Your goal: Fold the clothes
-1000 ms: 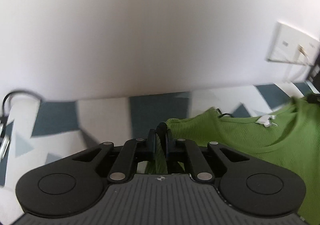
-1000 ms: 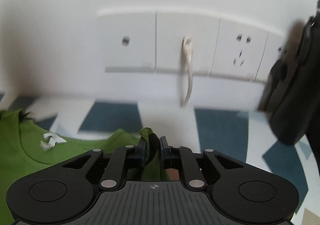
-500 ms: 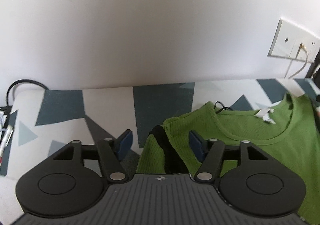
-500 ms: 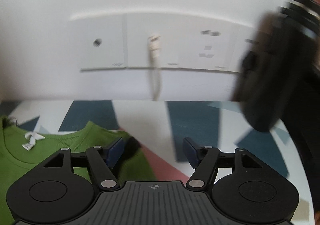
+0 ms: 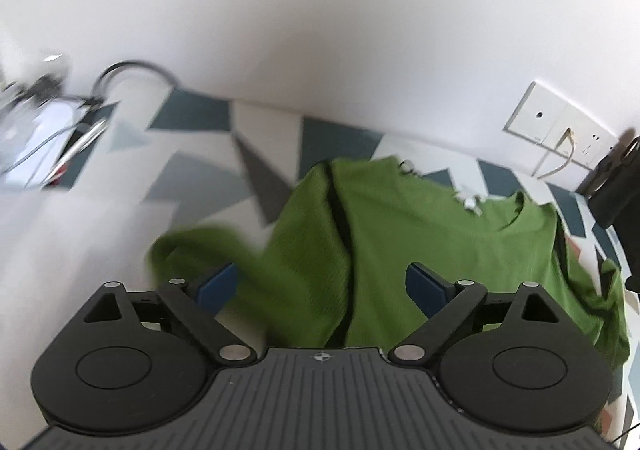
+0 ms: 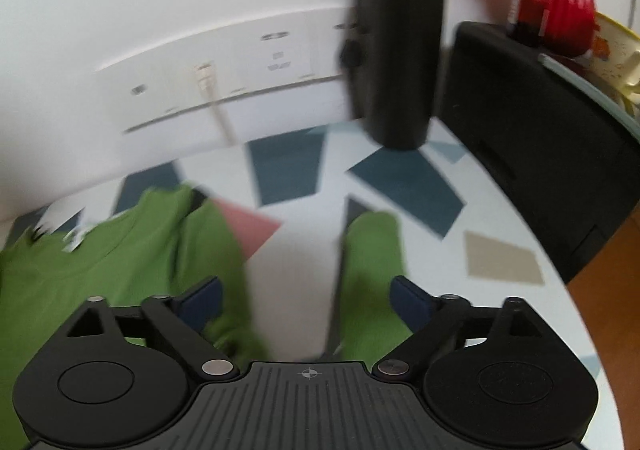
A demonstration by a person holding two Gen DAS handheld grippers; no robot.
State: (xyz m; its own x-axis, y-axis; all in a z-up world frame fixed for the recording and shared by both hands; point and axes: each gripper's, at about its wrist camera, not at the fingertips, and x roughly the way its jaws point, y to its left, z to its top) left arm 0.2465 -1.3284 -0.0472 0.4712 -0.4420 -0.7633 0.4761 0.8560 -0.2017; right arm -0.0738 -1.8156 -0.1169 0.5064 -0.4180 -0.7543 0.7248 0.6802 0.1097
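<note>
Patterned surface (image 5: 200, 185) in white with dark blue, grey and pink shapes, running up to a white wall at its far edge. Spread across it, a green shirt (image 5: 420, 250), neckline and white label toward the far edge, one sleeve (image 5: 192, 250) out to the left edge of the garment, the other sleeve (image 6: 372, 270) lying apart on the right, bare surface between it and the body. Black case (image 6: 532, 153) along the right edge of the surface, a black bottle (image 6: 400, 61) upright just beside it near the far edge. Red vase (image 6: 568, 9) behind the case. White socket panel (image 5: 560, 129) on the wall above the far edge, a pale cable plugged in. Blurred cables and small items (image 5: 52, 129) at the far left corner. Left gripper (image 5: 322, 286) above the shirt's left shoulder, fingers (image 5: 218, 286) wide apart and opening, cloth below but nothing clamped. Right gripper (image 6: 306, 302) over the gap between body and right sleeve, fingers (image 6: 412, 304) likewise spread and opening, gripping nothing.
</note>
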